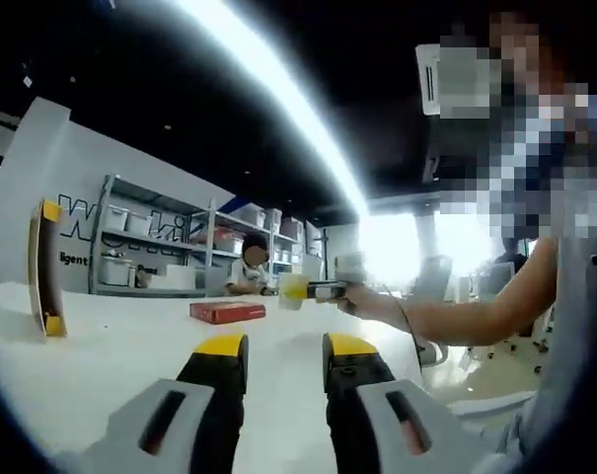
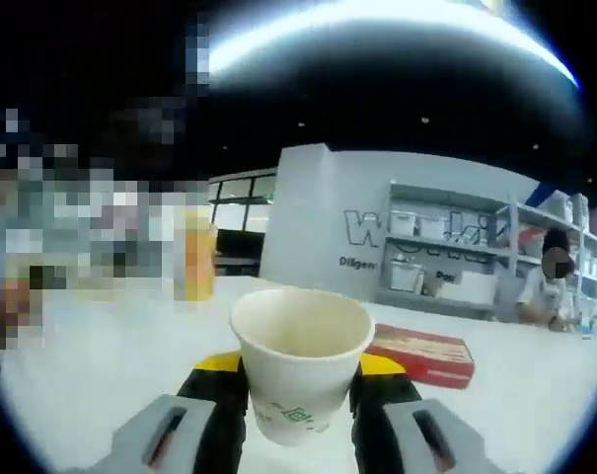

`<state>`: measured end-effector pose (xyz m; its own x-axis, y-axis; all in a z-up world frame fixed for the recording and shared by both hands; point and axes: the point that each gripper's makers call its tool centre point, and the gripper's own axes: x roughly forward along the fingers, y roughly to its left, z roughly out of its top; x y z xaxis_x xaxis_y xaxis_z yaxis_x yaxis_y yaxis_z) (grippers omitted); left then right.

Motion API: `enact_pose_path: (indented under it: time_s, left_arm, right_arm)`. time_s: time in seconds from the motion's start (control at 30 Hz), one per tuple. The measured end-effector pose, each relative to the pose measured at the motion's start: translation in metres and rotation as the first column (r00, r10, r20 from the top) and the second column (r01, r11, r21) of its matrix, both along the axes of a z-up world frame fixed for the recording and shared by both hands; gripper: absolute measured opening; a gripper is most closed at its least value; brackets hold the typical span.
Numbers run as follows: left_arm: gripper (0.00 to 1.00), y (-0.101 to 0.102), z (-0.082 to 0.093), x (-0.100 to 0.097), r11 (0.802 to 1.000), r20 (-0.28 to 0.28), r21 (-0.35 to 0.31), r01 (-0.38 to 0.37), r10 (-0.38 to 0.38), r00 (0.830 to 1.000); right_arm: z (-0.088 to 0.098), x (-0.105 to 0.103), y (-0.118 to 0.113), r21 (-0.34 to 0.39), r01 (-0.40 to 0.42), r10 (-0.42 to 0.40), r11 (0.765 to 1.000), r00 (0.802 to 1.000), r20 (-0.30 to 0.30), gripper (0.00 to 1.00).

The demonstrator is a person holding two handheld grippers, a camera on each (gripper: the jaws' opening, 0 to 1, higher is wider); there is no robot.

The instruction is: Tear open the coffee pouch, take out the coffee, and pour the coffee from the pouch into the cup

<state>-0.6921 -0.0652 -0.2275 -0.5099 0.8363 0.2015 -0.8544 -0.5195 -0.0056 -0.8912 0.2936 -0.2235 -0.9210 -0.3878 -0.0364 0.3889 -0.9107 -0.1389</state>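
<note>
The right gripper (image 2: 300, 395) holds the paper cup (image 2: 300, 360) between its jaws at lower centre. The left gripper (image 1: 285, 360) is parted and empty. The cup should be kept upright. The red pouch (image 1: 227, 312) lies mid-frame on the table (image 1: 111, 355).

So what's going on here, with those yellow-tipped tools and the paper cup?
A person is working with a handheld gripper in each hand at a white table. The right gripper is shut on a white paper cup, held upright above the table; its inside looks empty. The left gripper is open, holding nothing. A flat red box lies on the table behind the cup. I can't spot a coffee pouch, so pouring hasn't started.
</note>
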Motion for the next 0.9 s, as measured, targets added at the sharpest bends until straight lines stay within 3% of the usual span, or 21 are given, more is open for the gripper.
enact_pose_path:
  time_s: [0.17, 0.37, 0.6, 0.67, 0.77, 0.9]
  left_arm:
    - [0.32, -0.001, -0.002, -0.002, 1.000, -0.004, -0.020, -0.018, 0.018, 1.000]
    - [0.32, 0.000, -0.005, -0.004, 0.999, -0.005, -0.039, -0.031, 0.031, 1.000]
    - [0.31, -0.004, -0.006, -0.008, 0.997, -0.003, -0.050, -0.061, 0.061, 0.998]
    - [0.31, -0.004, -0.007, -0.009, 0.996, -0.002, -0.052, -0.068, 0.068, 0.998]
    - [0.30, -0.004, -0.006, -0.008, 0.996, -0.008, -0.056, -0.075, 0.075, 0.997]
    - [0.30, -0.006, -0.005, -0.009, 0.996, 0.005, -0.045, -0.072, 0.072, 0.997]
  right_arm:
    - [-0.019, -0.029, 0.044, -0.060, 0.079, -0.075, 0.995, 0.995, 0.059, 0.41]
    - [-0.042, -0.059, 0.081, -0.140, 0.162, -0.149, 0.977, 0.983, 0.105, 0.41]
    - [-0.063, -0.085, 0.093, -0.085, 0.216, -0.205, 0.973, 0.971, 0.122, 0.41]
    - [-0.066, -0.087, 0.090, -0.030, 0.223, -0.218, 0.974, 0.969, 0.118, 0.41]
    - [-0.065, -0.089, 0.080, -0.036, 0.206, -0.200, 0.978, 0.972, 0.119, 0.42]
    - [-0.068, -0.094, 0.083, -0.023, 0.206, -0.201, 0.978, 0.971, 0.126, 0.42]
